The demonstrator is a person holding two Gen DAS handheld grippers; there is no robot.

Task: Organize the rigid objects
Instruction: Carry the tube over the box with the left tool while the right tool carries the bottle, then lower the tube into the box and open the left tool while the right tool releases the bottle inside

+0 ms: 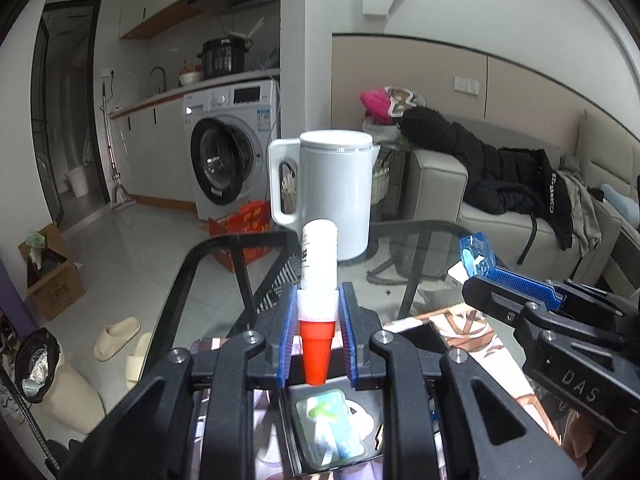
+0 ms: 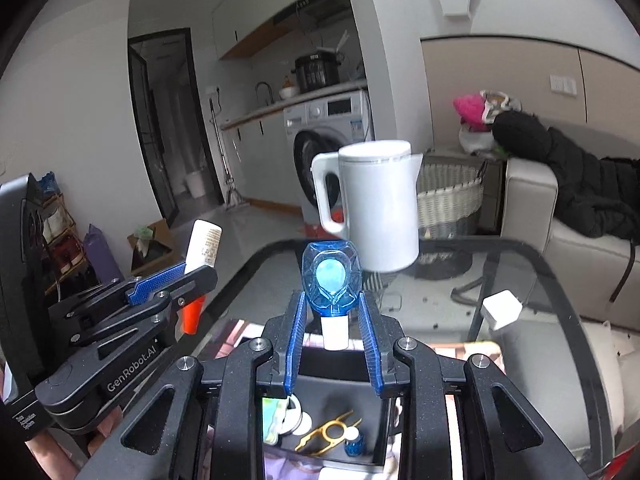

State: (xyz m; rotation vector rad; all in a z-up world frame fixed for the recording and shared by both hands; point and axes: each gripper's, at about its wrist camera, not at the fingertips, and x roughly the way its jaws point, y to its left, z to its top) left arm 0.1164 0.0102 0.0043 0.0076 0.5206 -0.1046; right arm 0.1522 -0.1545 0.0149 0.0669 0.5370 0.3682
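A: Where is the white tube with the orange cone cap (image 1: 318, 280)?
B: Pinched between the left gripper (image 1: 318, 300) pads, cap nearest the camera, above the black box (image 1: 294, 440).
A: And the right gripper (image 2: 332, 312)?
B: Clamped on the clear blue faceted bottle (image 2: 332, 278), over the same box.

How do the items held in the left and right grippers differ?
The left gripper holds a white tube with an orange-red cone cap pointing back toward the camera; the right gripper holds a clear blue faceted bottle with a white neck. The tube is slim, opaque and printed; the bottle is squat and see-through. Both are clamped, lifted above the black tray.
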